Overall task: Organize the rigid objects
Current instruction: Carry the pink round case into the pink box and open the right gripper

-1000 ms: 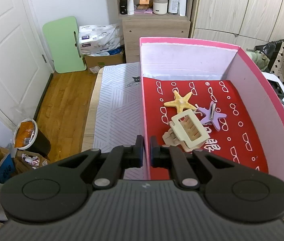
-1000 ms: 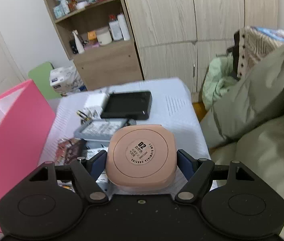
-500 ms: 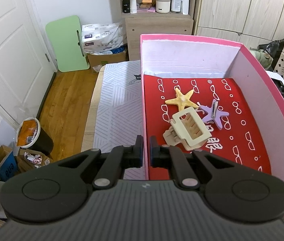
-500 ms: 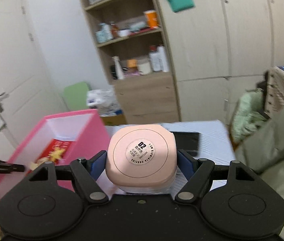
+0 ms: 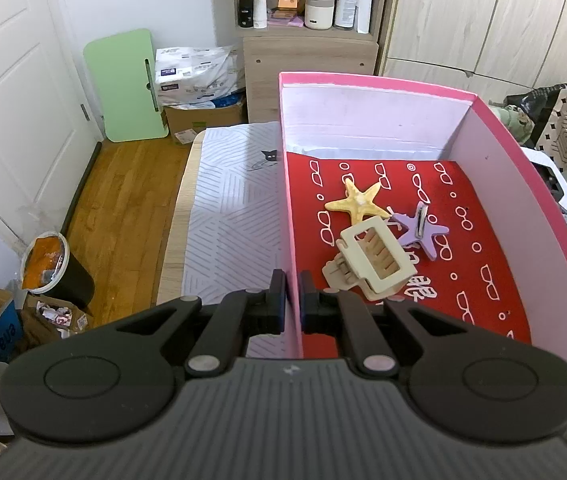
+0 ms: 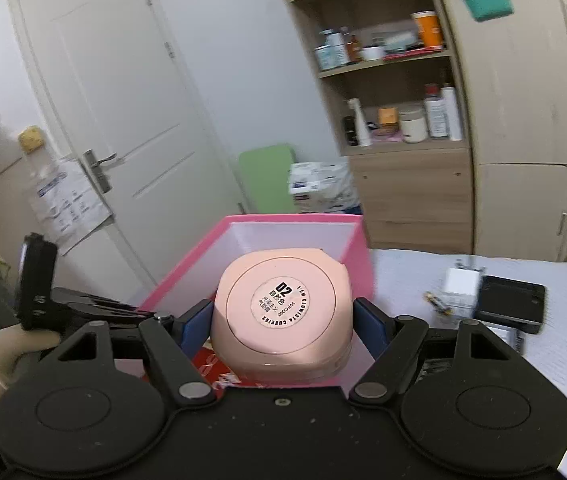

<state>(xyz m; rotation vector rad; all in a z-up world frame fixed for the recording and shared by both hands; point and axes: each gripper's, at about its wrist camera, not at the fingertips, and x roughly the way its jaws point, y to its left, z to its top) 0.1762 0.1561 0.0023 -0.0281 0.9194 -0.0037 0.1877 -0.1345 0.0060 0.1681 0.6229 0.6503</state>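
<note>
A pink box (image 5: 495, 120) with a red patterned floor stands on the table. My left gripper (image 5: 292, 300) is shut on its left wall near the front corner. Inside lie a yellow starfish (image 5: 357, 202), a purple star clip (image 5: 419, 228) and a cream hair claw (image 5: 375, 260). In the right wrist view my right gripper (image 6: 281, 322) is shut on a rounded pink compact case (image 6: 283, 312), held above the pink box (image 6: 295, 222), label side up. The left gripper's body (image 6: 39, 276) shows at the left of that view.
A black case (image 6: 511, 302), a white adapter (image 6: 461, 282) and small items lie on the patterned tablecloth (image 6: 555, 344) right of the box. A shelf unit (image 5: 309, 12) and wardrobe (image 5: 483, 16) stand behind. Wood floor, a bin (image 5: 49, 268) and a white door (image 5: 7, 80) lie left.
My right gripper has carried the pink case up and leftward, from over the cluttered table to above the pink box. The left gripper has kept its hold on the box wall.
</note>
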